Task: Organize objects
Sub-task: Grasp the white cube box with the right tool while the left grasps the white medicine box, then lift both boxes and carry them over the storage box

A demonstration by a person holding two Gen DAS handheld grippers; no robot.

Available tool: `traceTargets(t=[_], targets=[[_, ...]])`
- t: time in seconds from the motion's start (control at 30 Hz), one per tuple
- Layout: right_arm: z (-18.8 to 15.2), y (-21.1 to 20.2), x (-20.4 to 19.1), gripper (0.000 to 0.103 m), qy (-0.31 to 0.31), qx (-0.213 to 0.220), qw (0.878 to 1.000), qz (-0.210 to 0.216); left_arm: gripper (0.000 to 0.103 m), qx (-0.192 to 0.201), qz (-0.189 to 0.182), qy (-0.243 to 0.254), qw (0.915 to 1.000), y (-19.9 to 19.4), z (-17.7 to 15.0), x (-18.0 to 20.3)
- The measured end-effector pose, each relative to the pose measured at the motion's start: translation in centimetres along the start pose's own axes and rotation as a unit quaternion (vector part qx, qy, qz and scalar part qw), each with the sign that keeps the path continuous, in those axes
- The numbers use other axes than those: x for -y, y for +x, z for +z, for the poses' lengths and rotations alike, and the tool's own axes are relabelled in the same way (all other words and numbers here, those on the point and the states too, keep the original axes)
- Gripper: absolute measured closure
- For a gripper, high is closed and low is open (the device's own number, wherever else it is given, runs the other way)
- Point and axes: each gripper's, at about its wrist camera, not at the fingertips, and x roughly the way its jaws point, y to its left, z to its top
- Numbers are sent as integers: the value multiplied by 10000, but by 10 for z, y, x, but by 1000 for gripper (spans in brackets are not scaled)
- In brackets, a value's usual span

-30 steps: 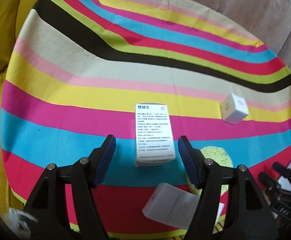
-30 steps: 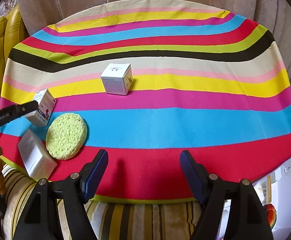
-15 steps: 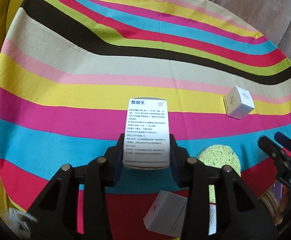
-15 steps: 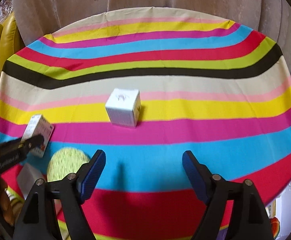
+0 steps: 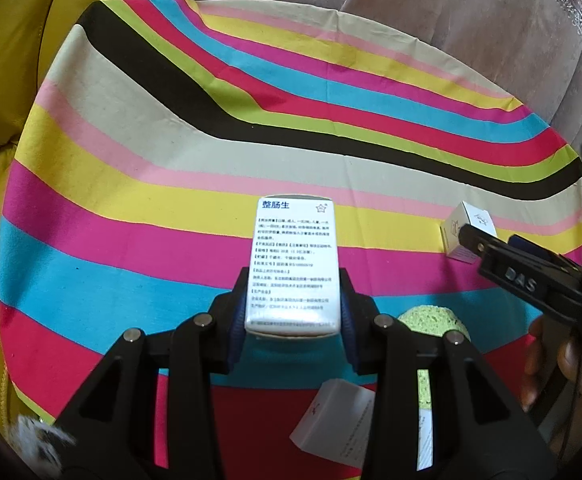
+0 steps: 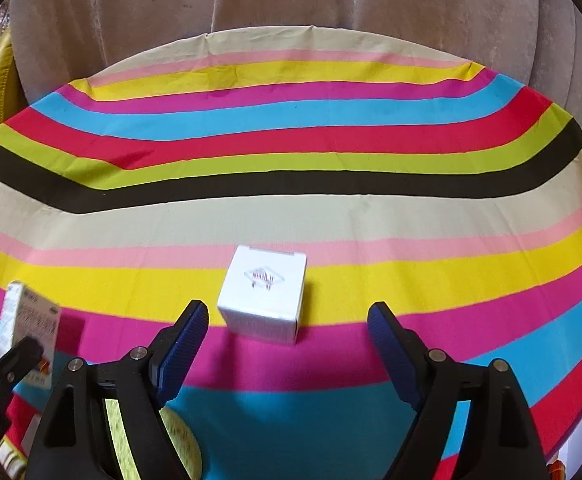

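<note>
Between my left gripper's point(image 5: 293, 312) blue pads point(image 5: 237, 312) sits the white medicine box point(image 5: 293, 264), clamped on its two long side faces near the end closest to me. Box looks lifted clear of the striped cloth point(image 5: 131, 184), the blue band showing under its near end, though I can't confirm the gap. Its long axis runs straight ahead along the fingers, the far end with the blue title pointing away from me toward the yellow and pink stripes, printed face up, roughly level.

My right gripper point(image 6: 287, 344) is spread wide, holding nothing, with the white cube box point(image 6: 263, 298) resting on the cloth between and just ahead of its fingertips point(image 6: 185, 340), touching neither. The cube stands on the yellow and magenta stripes, logo face up, turned slightly so a corner edge faces me. In the left view the cube point(image 5: 465, 232) is partly hidden behind the right tool.

Further out: a green sponge point(image 5: 431, 318) just right of the left fingers, another white box point(image 5: 339, 420) close to the near edge of the cloth, a yellow couch point(image 5: 7, 60) at left, and a beige curtain point(image 6: 291, 0) behind.

Step, as I judge it: first box picked and in carry on the left, right lining up to grasp the cube. Next move calls for nudging the right gripper forward so the pads bracket the cube's flat sides, squaring to its slight rotation before closing, while the left keeps the box level and takes it to wherever the boxes get grouped. Destination not evident.
</note>
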Motion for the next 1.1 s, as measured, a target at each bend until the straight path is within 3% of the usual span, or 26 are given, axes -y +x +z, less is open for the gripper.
traceTargets(t=[0.13,0.2,0.3,0.37,0.67,1.1], targets=[[4,9,-4,20,-31,3,9999,-108,59,30,4,-10,10000,-1,-2,1],[4,13,-4,27,-68,-30,9998,-172,59,48,-1,-21,10000,-2,-3,1],[3,18,-5,43,-133,-122,9997,-186,59,47,-2,-12,10000,-1,-2,1],[1,21,-4,59,-149,-191,9995,-192,59,55,1,-6,10000,-2,-2,1],[-4,11,-3,59,-199,-149,9996,-162,59,162,22,61,9998,-10,-3,7],[-27,-34,17,59,-74,-101,9999,-66,59,219,-194,256,9992,-29,-14,36]])
